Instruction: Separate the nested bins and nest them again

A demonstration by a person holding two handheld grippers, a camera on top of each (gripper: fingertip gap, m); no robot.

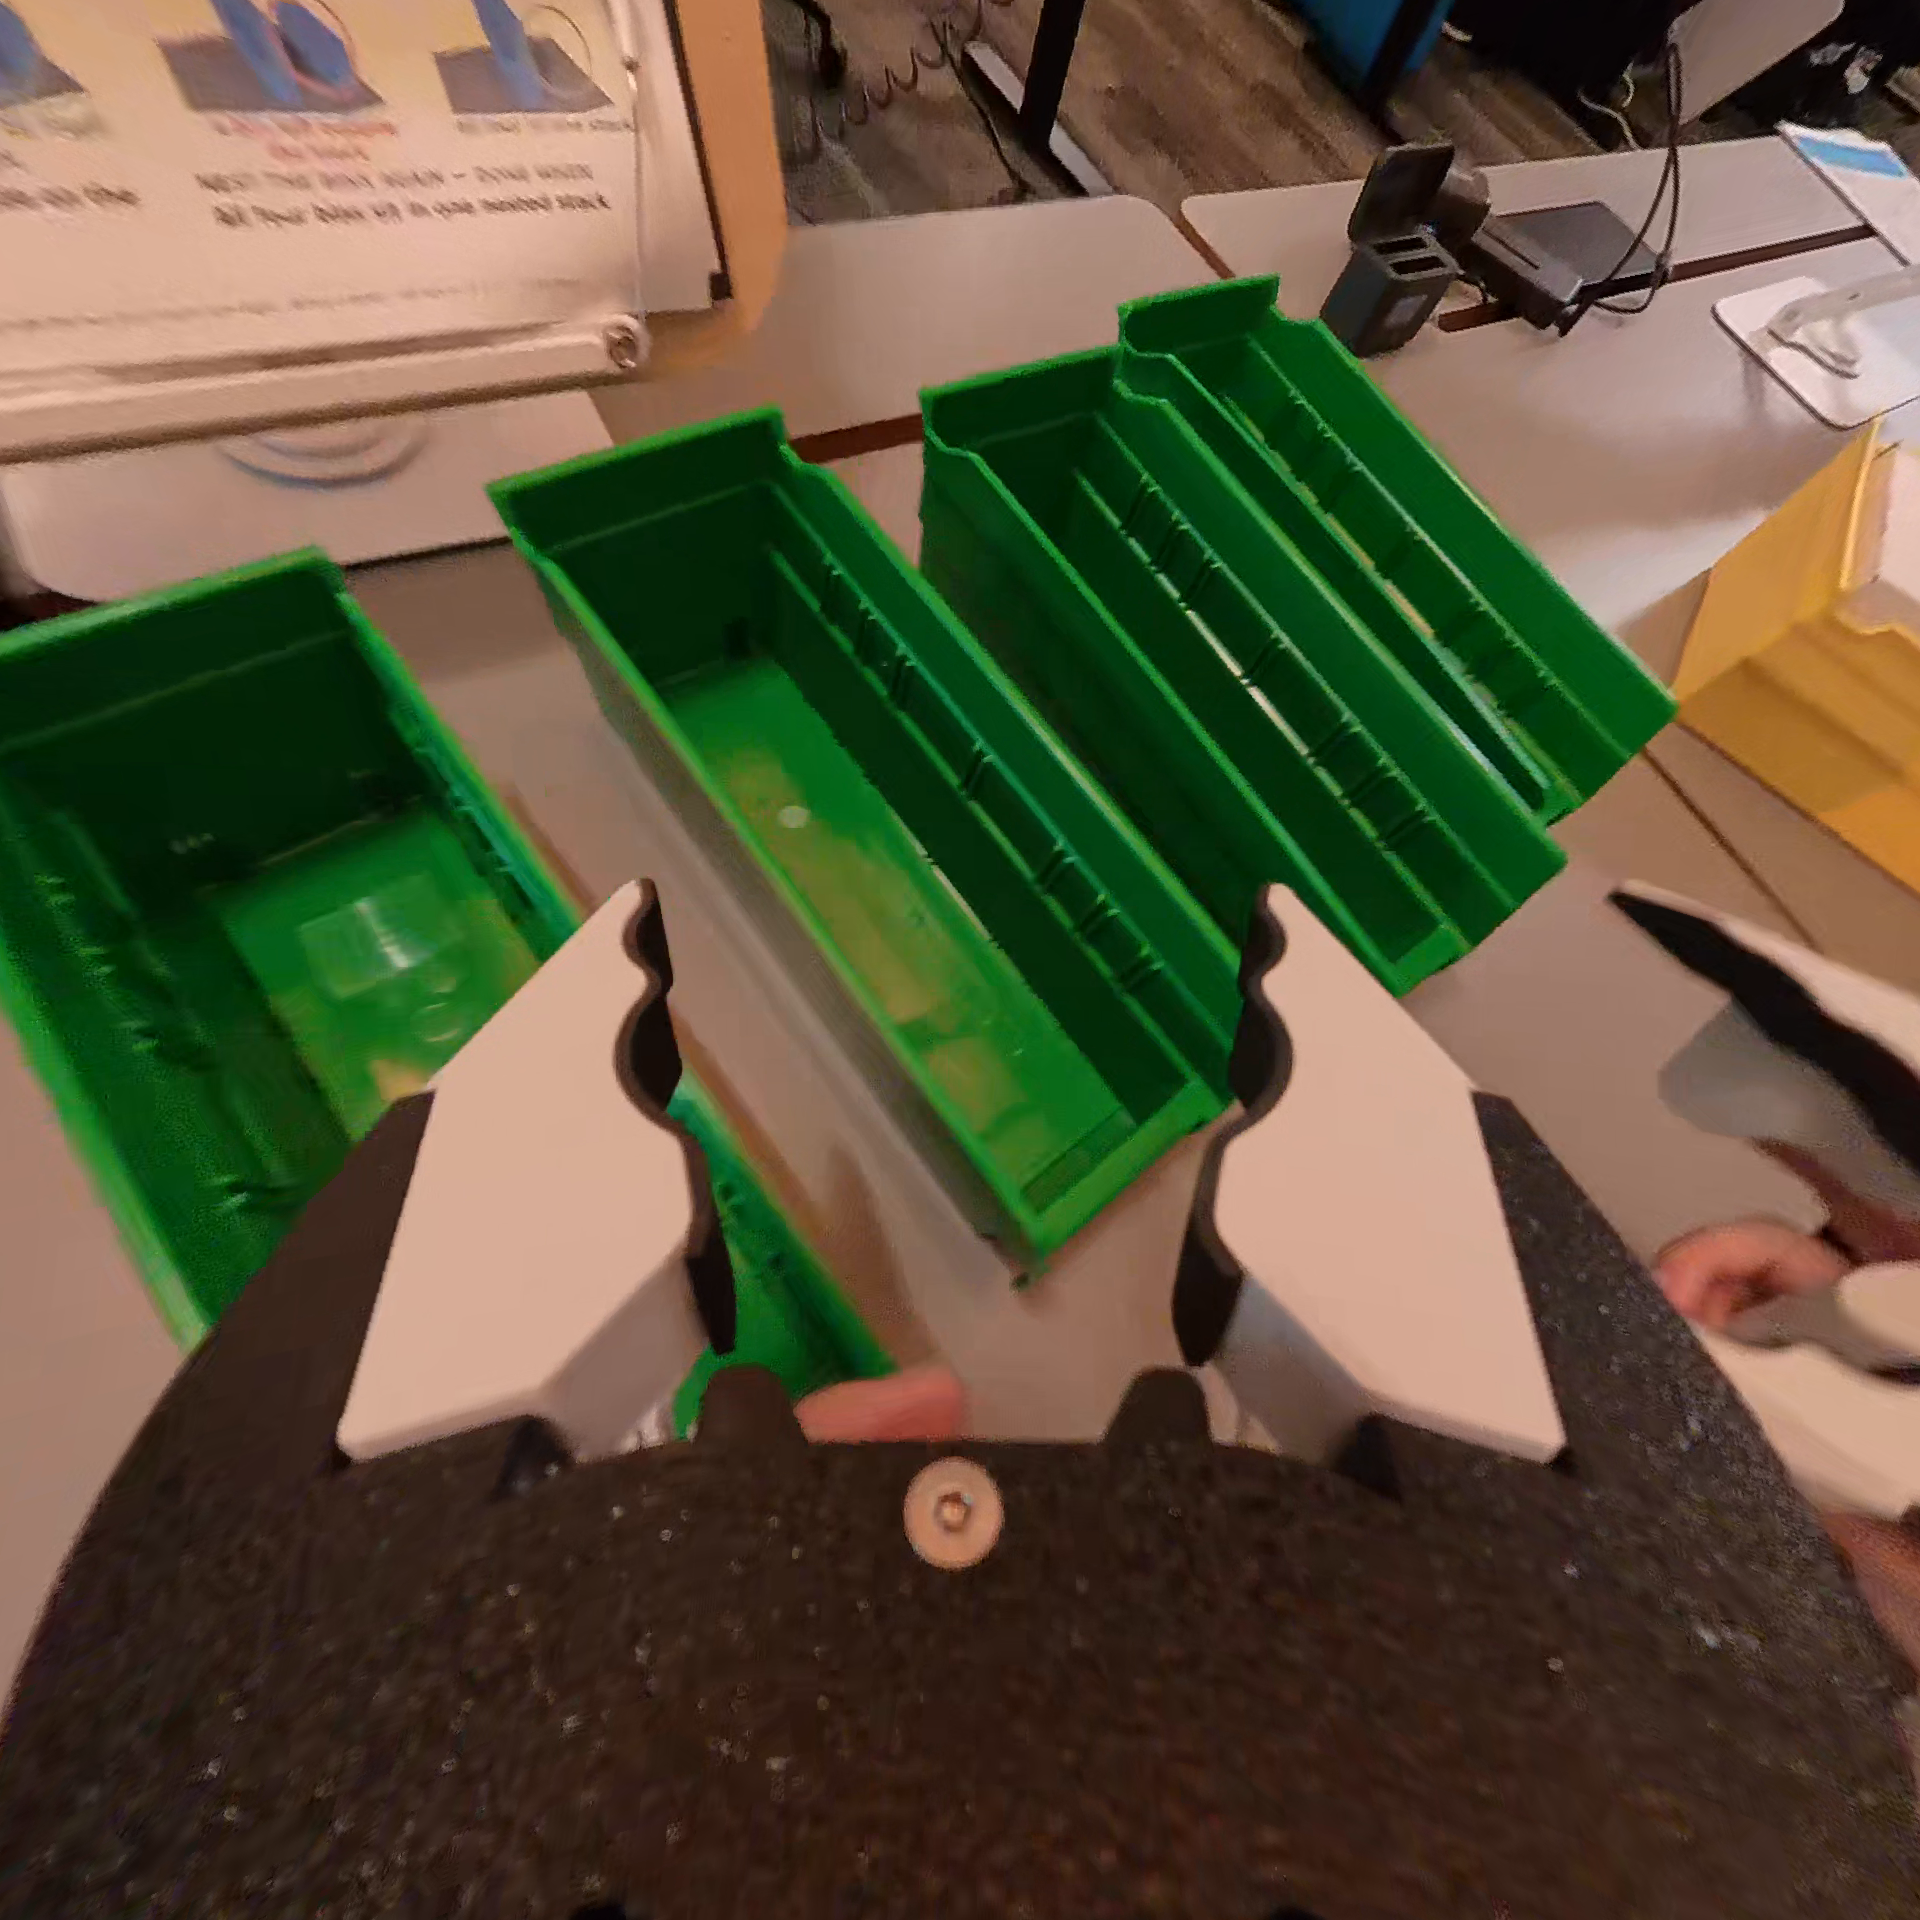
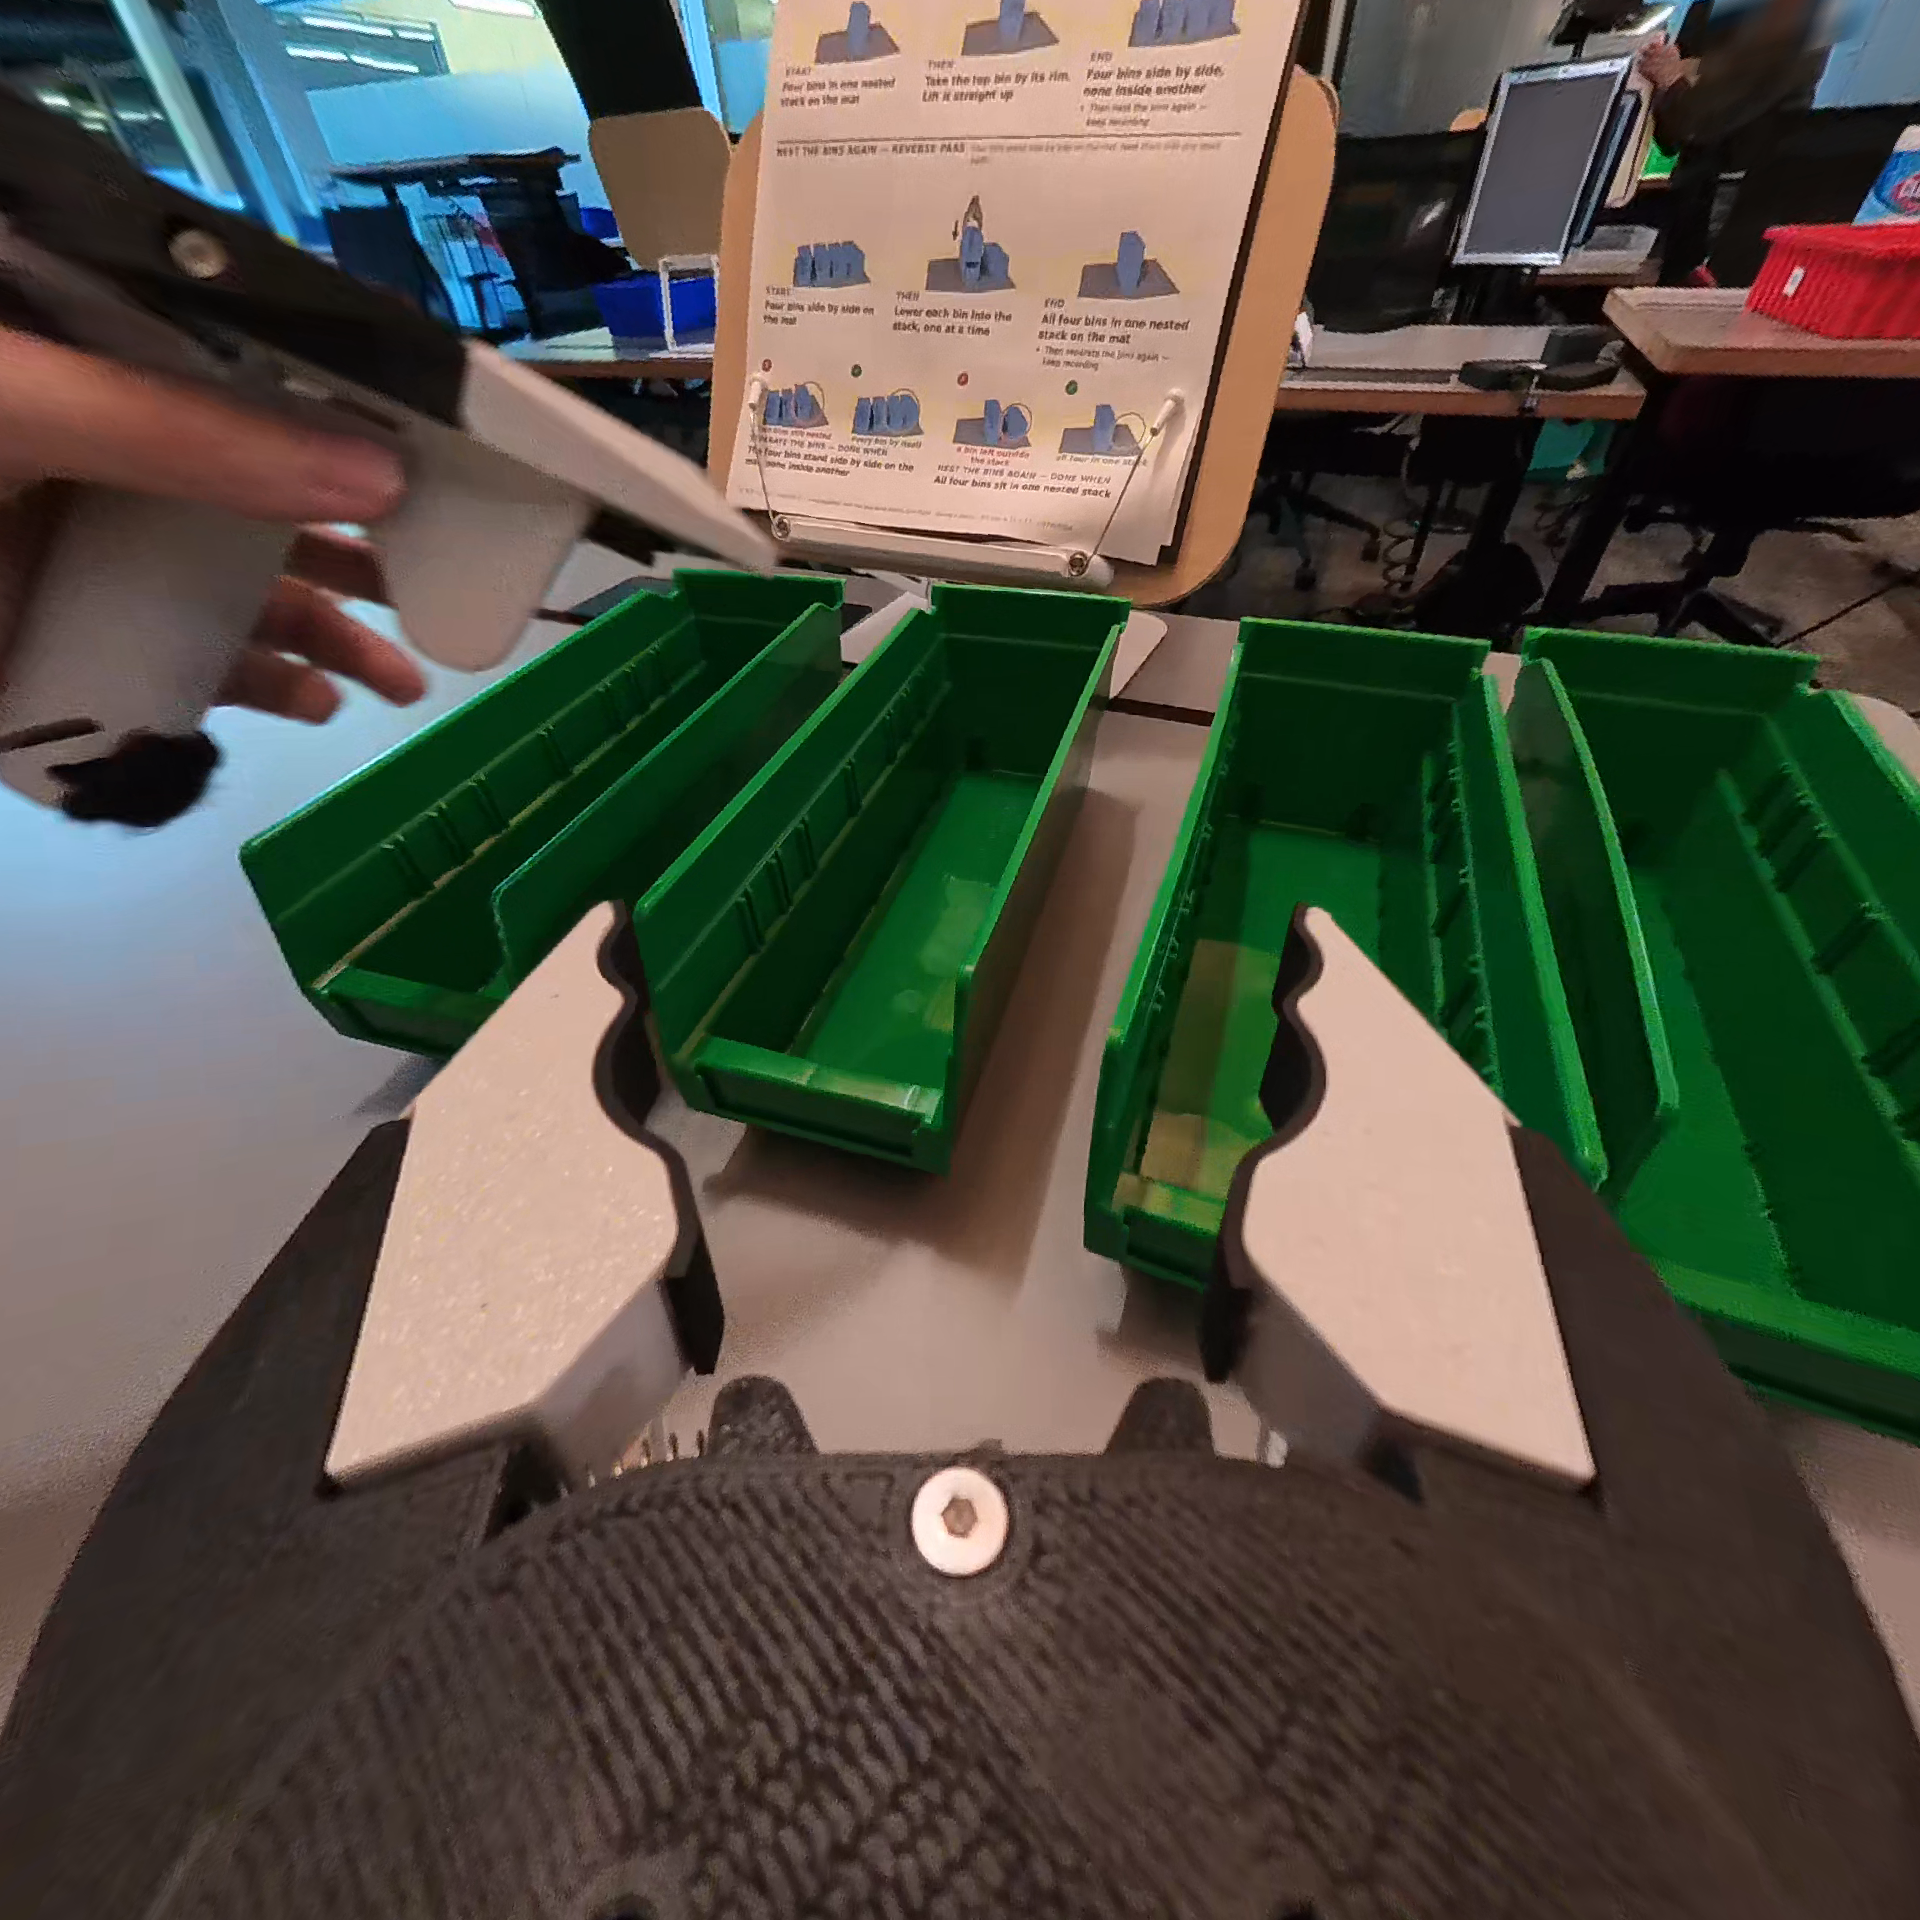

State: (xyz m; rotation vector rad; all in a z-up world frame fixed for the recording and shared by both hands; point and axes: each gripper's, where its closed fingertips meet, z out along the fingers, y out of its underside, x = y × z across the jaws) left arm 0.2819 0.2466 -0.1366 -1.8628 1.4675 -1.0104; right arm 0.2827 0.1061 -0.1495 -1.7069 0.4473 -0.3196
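Note:
Several empty green bins stand side by side on the grey table [image 2: 156, 1039], none nested. In the right wrist view they run from the leftmost bin [image 2: 540, 810] through a second bin [image 2: 904, 935] and a third bin [image 2: 1320, 894] to the rightmost bin [image 2: 1766, 987]. My right gripper [image 2: 961, 914] is open and empty, low in front of the second and third bins. My left gripper [image 1: 956, 894] is open and empty, above the near ends of the leftmost bin [image 1: 208, 883] and the second bin [image 1: 831, 831]. It also shows in the right wrist view [image 2: 520, 499], above the leftmost bin.
A printed instruction sheet on a cardboard stand [image 2: 997, 291] stands just behind the bins. A yellow box [image 1: 1808, 675] sits right of the rightmost bin. Black devices and cables [image 1: 1455, 229] lie on the desk behind. A red bin [image 2: 1839, 281] is on a far desk.

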